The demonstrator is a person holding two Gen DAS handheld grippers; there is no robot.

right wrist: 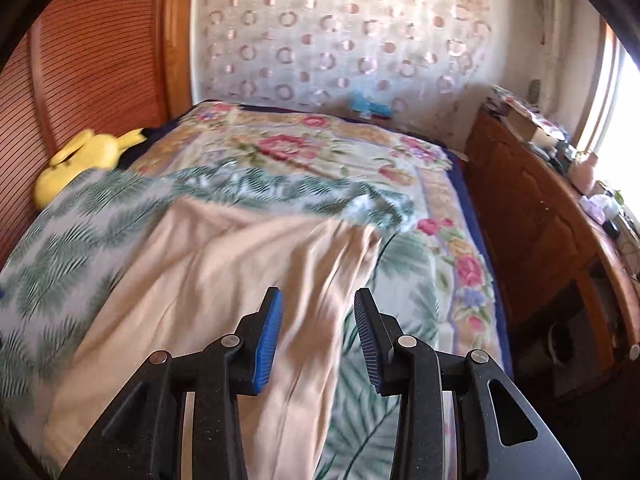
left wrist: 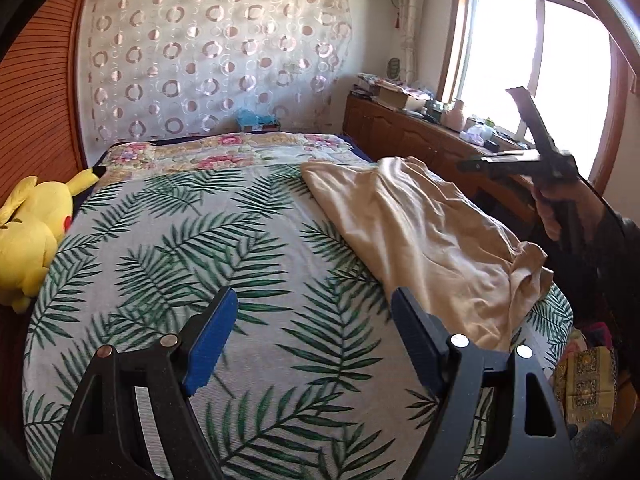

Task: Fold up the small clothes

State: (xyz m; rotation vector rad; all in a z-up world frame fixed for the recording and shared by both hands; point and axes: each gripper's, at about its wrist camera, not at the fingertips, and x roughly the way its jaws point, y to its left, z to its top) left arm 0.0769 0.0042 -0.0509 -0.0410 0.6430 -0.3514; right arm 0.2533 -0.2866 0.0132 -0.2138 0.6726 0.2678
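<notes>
Lying lengthwise along the bed's (left wrist: 160,216) right side, the beige garment (left wrist: 432,236) sits directly under the right gripper (right wrist: 318,336), jaws parted and apparently empty through blur; the left gripper (left wrist: 312,332), spread wide, hovers leftward beside it.

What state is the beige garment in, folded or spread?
Loosely laid out, not neatly folded: the beige garment lies rumpled and creased on the leaf-print cover, one end bunched. Whether it is doubled over, cannot tell.

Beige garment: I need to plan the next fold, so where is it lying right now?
The beige garment lies on the palm-leaf cover, toward the bed's cabinet side in the left wrist view; in the right wrist view it spreads just beyond the right gripper.
</notes>
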